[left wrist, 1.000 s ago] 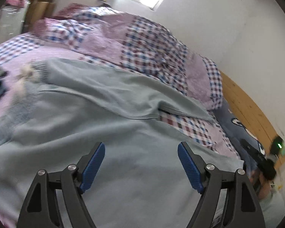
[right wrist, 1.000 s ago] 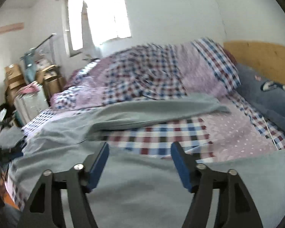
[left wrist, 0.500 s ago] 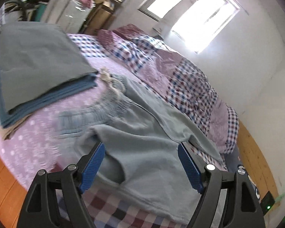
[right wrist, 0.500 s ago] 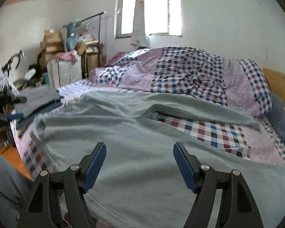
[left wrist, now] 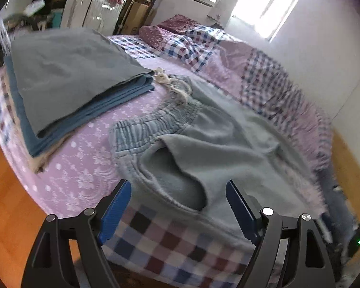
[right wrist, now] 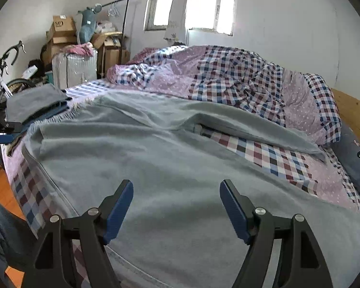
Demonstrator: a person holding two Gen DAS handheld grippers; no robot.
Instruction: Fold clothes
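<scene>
Light grey-blue fleece sweatpants [left wrist: 218, 148] lie spread flat on the purple-and-checked bed sheet [left wrist: 79, 177], waistband just beside the stack of folded grey and blue garments [left wrist: 67, 76]. Left gripper [left wrist: 178, 206] wide open over the pants' pocket, holding nothing. Right gripper [right wrist: 176, 207] wide open over the pants' leg, also empty.

The grey-blue trousers [left wrist: 216, 148] are soft, matt fleecy cloth with a ribbed, gathered waistband [left wrist: 153, 124]; the bedsheet [left wrist: 84, 168] is thin printed cotton; the floor [left wrist: 9, 216] is glossy orange wood; each gripper's 2 fingers [right wrist: 117, 206] carry ridged blue pads on matt black plastic.
</scene>
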